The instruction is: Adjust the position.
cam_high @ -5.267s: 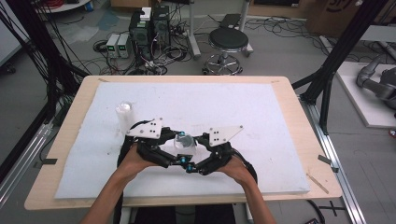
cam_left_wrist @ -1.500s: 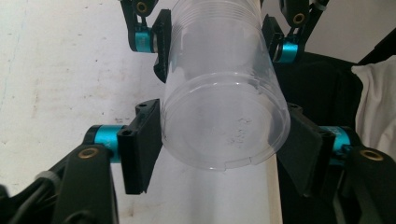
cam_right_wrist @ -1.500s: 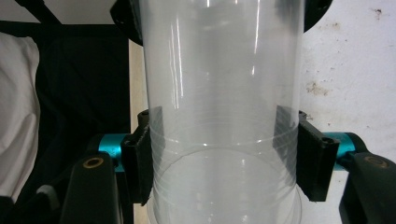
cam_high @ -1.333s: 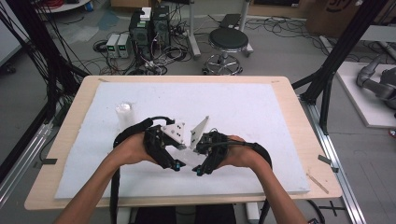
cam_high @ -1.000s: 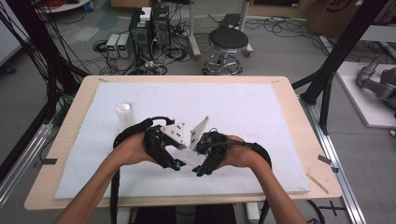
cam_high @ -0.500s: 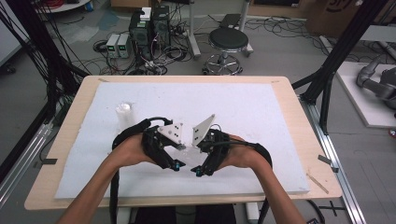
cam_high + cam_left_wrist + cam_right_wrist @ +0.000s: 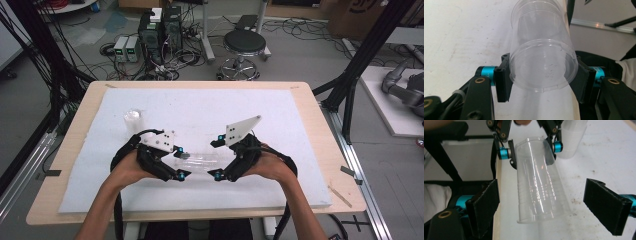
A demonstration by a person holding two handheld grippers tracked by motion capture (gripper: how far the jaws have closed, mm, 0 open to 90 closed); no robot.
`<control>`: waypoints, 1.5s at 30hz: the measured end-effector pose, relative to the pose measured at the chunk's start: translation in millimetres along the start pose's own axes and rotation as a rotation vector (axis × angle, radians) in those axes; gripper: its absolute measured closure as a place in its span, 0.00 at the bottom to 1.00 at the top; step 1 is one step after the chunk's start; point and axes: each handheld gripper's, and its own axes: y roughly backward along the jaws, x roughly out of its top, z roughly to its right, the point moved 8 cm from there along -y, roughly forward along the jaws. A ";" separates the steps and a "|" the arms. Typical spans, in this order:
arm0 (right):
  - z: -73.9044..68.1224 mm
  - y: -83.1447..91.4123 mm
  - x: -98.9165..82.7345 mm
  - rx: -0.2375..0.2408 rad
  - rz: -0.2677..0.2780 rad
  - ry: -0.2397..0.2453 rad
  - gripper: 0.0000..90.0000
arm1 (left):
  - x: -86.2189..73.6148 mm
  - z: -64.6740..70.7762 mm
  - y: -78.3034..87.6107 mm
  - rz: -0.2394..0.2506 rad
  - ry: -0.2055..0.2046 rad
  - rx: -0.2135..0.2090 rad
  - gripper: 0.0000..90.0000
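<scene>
A: While the left gripper (image 7: 541,72) clamps the base of the clear cup (image 7: 541,50), which lies sideways in the middle of the frame, what does the right gripper (image 7: 541,207) do?

B: Its jaws stand wide, one pad on each side of the cup's mouth end (image 7: 544,212), not touching it. They have just been opening, so the cup is now held by the left gripper alone.

A: And in the high view?

B: The cup (image 7: 200,161) is in the lower middle, between both grippers, just above the white mat (image 7: 300,115). A second cup (image 7: 134,120) stands at the upper left of the mat.

A: How to do this step well?

B: I think the right gripper should draw straight back along the cup's axis, so a pad does not catch the rim, and the left should keep a gentle squeeze, because thin plastic buckles easily.

A: What differs from the frame about one second ago?

B: There the two grippers were close together; now they are more apart and the left one is lower
</scene>
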 end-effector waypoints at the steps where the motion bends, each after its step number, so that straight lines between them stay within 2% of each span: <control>1: 0.8 1.9 0.3 -0.006 0.017 -0.003 0.15 | -1.2 -0.2 0.8 0.023 0.003 0.000 0.47; 3: 0.1 5.6 0.0 0.003 0.043 -0.014 0.15 | -4.6 0.2 1.5 0.055 0.015 0.001 0.47; 7: 1.1 10.8 -2.3 0.003 0.082 -0.030 0.15 | -11.6 0.2 2.2 0.077 0.020 0.009 0.47; 9: 1.5 11.9 -4.4 0.001 0.093 -0.038 0.15 | -11.2 1.3 3.0 0.118 0.037 0.008 0.47; 14: 1.6 13.7 -8.0 0.001 0.146 -0.062 0.15 | -6.8 2.9 7.0 0.216 0.028 0.006 0.47; 22: 0.9 17.2 -15.8 0.003 0.238 -0.100 0.15 | -2.0 4.4 7.2 0.328 0.026 -0.002 0.47; 24: 0.3 17.5 -18.4 0.002 0.257 -0.107 0.15 | -1.5 4.7 6.5 0.346 0.033 -0.006 0.47; 29: 0.5 17.3 -25.8 0.000 0.285 -0.124 0.15 | -1.2 4.3 5.3 0.344 0.034 -0.003 0.47; 32: 0.1 15.8 -30.0 0.003 0.300 -0.138 0.15 | 2.3 5.5 6.6 0.375 0.033 -0.012 0.47; 36: -0.3 12.2 -33.7 0.013 0.315 -0.148 0.15 | 4.6 7.6 6.7 0.393 0.028 -0.022 0.47; 45: -2.9 5.2 -32.2 0.049 0.363 -0.155 0.15 | 11.5 10.4 1.7 0.428 0.019 -0.038 0.47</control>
